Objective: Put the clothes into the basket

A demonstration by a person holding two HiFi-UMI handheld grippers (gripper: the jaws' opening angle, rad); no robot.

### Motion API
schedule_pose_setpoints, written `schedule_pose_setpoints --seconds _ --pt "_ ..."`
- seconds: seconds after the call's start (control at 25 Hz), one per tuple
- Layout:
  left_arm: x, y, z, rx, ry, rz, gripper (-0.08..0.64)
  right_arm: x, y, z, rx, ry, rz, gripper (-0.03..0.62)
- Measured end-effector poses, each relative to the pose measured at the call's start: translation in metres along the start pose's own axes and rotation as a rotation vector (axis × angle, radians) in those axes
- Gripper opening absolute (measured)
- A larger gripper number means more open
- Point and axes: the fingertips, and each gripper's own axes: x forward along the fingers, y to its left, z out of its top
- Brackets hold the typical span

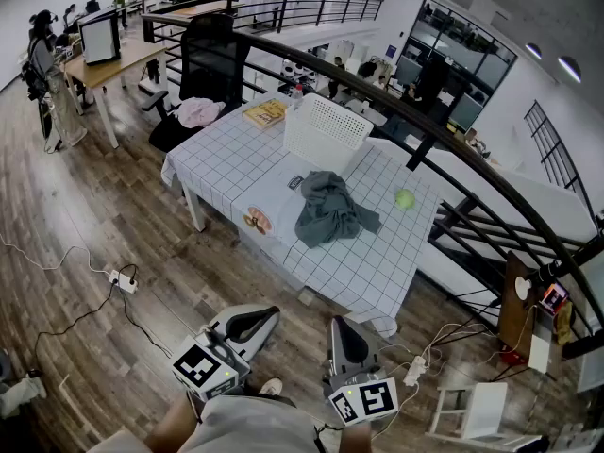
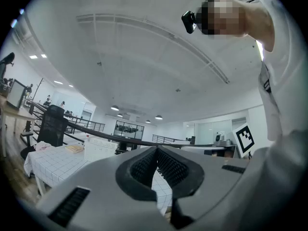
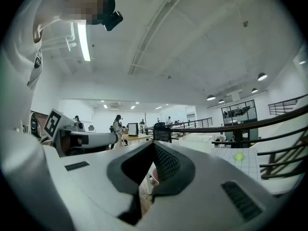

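Left gripper (image 1: 257,321): smooth grey moulded shell, black ribbed pads, and a marker cube (image 1: 203,366) with square black-and-white patterns at its rear. Jaws pressed together at the tips, nothing between them.

Right gripper (image 1: 345,336): same build, just beside the left one. Jaws likewise closed tip to tip and empty.

Floor (image 1: 94,215): brown wood-look planks, directly beneath both pairs of jaws.

Table (image 1: 226,159): rectangular, draped in a white cloth with a thin dark grid, standing well ahead of both jaws.

Grey garment (image 1: 328,210): soft fabric, crumpled into an irregular heap of folds. It lies on the nearer half of the table, straight ahead of the jaws and well apart from them.

Basket (image 1: 326,132): white plastic, rectangular, with walls perforated in fine rows. It stands on the table just beyond the grey garment, farther from the jaws; whether the two touch cannot be told.

Ball (image 1: 404,198): small, round, yellow-green. It sits on the cloth ahead and to the right of the right jaws, near the garment but apart from it.

Book (image 1: 266,113): flat, yellow-brown, at the far table edge, left of the basket.

Office chair (image 1: 209,55): black mesh back, beyond the table, with a pink cloth (image 1: 198,111) bunched on its seat.

Railing (image 1: 396,111): black metal tube, curved, running behind the table.
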Motion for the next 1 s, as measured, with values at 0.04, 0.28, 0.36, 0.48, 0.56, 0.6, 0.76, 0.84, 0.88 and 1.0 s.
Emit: schedule_pose_setpoints --seconds 0.04,0.28,0.36,0.48,0.56,0.6,0.76,0.84,0.88,1.0 --pt "0.001 -0.002 0.0 0.0 0.002 0.0 0.005 -0.002 -0.001 0.0 0.0 0.001 -0.001 0.015" --pt "0.013 -0.018 -0.003 0.006 0.012 -0.004 0.005 -0.015 -0.013 0.0 0.015 -0.002 0.001 0.015" --pt "0.017 -0.024 -0.003 0.005 0.012 -0.001 0.005 -0.021 -0.018 0.003 0.037 -0.024 0.0 0.015" --pt "0.021 -0.03 -0.002 0.007 0.011 0.014 0.005 -0.028 -0.028 0.01 0.065 -0.067 0.0 0.015" --pt "0.022 -0.034 -0.002 0.012 0.012 0.024 0.005 -0.032 -0.032 0.012 0.06 -0.078 0.0 0.015" --pt "0.022 -0.036 -0.002 0.013 0.012 0.03 0.005 -0.033 -0.034 0.012 0.051 -0.078 0.001 0.015" --pt "0.02 -0.035 -0.004 0.013 0.015 0.058 0.005 -0.03 -0.035 0.006 0.022 -0.062 0.012 0.015" --pt "0.02 -0.032 -0.004 0.012 0.013 0.066 0.005 -0.026 -0.036 0.005 0.015 -0.056 0.012 0.015" --pt "0.021 -0.03 -0.004 0.012 0.011 0.067 0.005 -0.024 -0.036 0.005 0.009 -0.056 0.012 0.016" --pt "0.028 -0.022 -0.002 0.012 0.004 0.061 0.005 -0.013 -0.04 0.007 -0.003 -0.056 0.008 0.015"
